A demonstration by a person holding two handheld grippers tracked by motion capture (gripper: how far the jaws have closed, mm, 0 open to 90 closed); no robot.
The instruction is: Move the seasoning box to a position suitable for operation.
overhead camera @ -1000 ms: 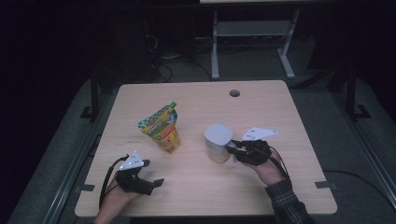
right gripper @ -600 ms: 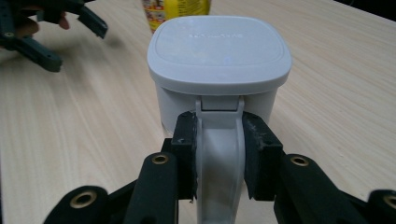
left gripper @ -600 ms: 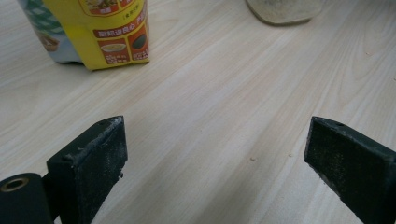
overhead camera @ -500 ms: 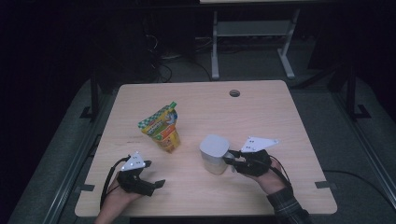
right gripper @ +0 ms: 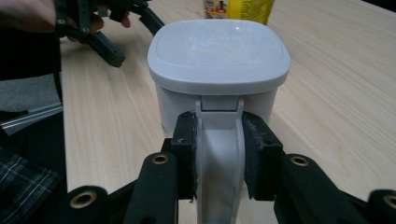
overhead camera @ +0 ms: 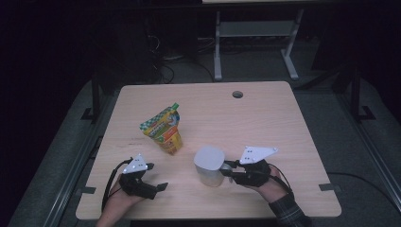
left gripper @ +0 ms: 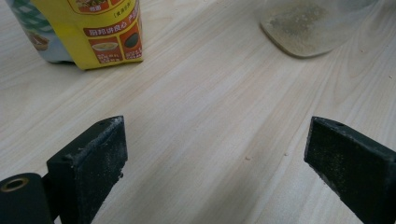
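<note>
The right tool pinches the handle of a white lidded jug, its two black jaws pressed against either side of that handle. The jug stands upright on the counter, toward the near edge and a little right of centre. The left tool rests at the near left of the counter with its jaws spread wide and bare wood between them. A yellow and green pouch stands just far-left of the jug, apart from it
</note>
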